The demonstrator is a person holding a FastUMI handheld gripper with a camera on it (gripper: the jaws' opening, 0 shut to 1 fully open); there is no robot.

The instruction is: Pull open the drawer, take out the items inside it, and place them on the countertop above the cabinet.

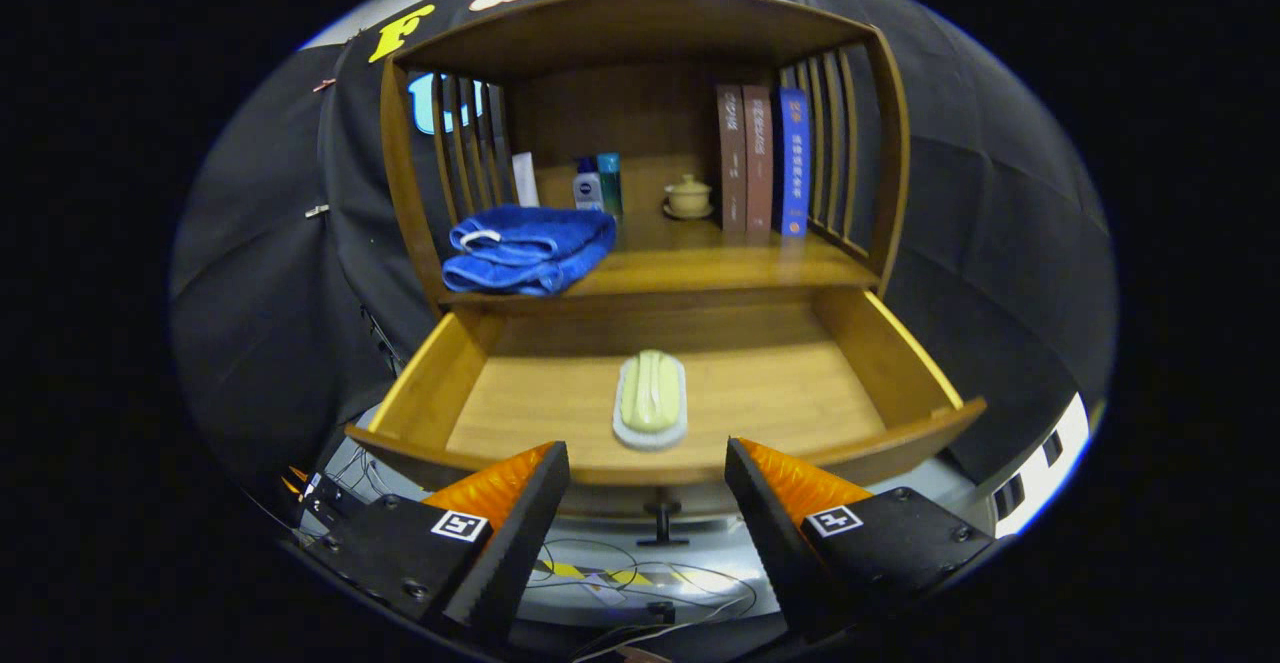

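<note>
Spread, empty gripper (647,478) hangs before the pulled-out drawer (905,353), lined up on the scrub brush (651,398) just ahead

dim booth, sharp centre, fisheye bending at edges, shelf interior shadowed

Claw (647,468) level, fingers spread wide apart, empty.
</note>
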